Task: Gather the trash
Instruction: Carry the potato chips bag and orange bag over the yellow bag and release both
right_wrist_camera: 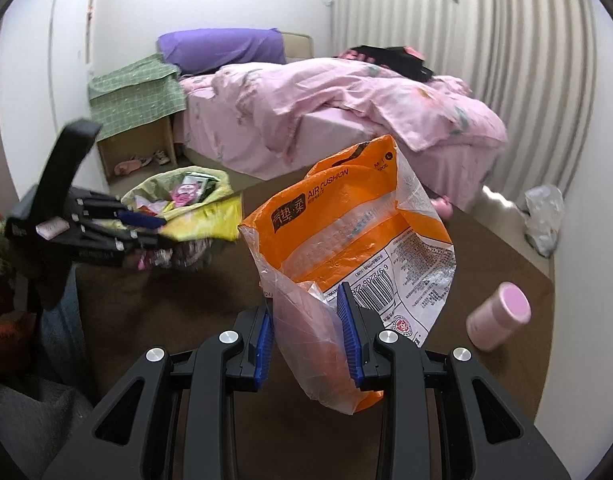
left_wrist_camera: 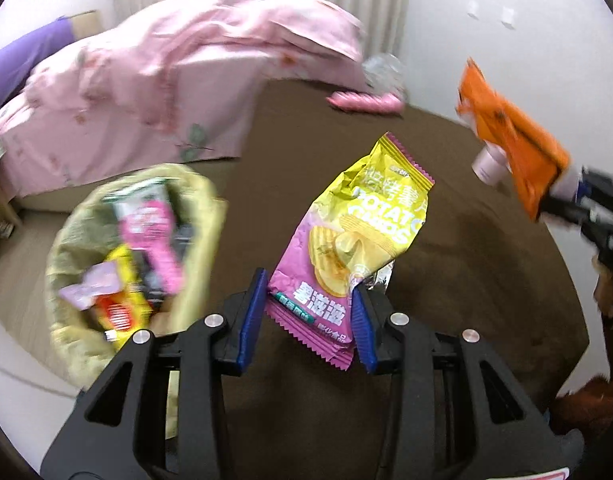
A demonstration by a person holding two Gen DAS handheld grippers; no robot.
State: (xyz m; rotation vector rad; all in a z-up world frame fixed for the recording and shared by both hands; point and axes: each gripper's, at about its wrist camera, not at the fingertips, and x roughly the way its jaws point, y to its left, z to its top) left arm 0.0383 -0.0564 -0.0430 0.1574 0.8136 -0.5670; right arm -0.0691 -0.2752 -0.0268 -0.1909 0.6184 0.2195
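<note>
My left gripper [left_wrist_camera: 308,304] is shut on a yellow and purple potato chip bag [left_wrist_camera: 346,240], held above the brown carpet, just right of the bin. The bin [left_wrist_camera: 86,216] has a pale green liner and holds several wrappers. My right gripper [right_wrist_camera: 308,320] is shut on an orange and clear plastic bag [right_wrist_camera: 346,232], held in the air. In the left wrist view the orange bag [left_wrist_camera: 510,136] and right gripper [left_wrist_camera: 546,204] show at the far right. In the right wrist view the left gripper [right_wrist_camera: 158,232] holds the chip bag [right_wrist_camera: 206,220] in front of the bin [right_wrist_camera: 178,184].
A pink cylindrical container [right_wrist_camera: 498,316] lies on the carpet at the right. A crumpled clear plastic bag [right_wrist_camera: 542,216] sits by the wall. A bed with a pink duvet [right_wrist_camera: 346,96] stands behind. Pink slippers [left_wrist_camera: 364,102] lie near the bed. A cardboard box [right_wrist_camera: 138,148] stands left of the bed.
</note>
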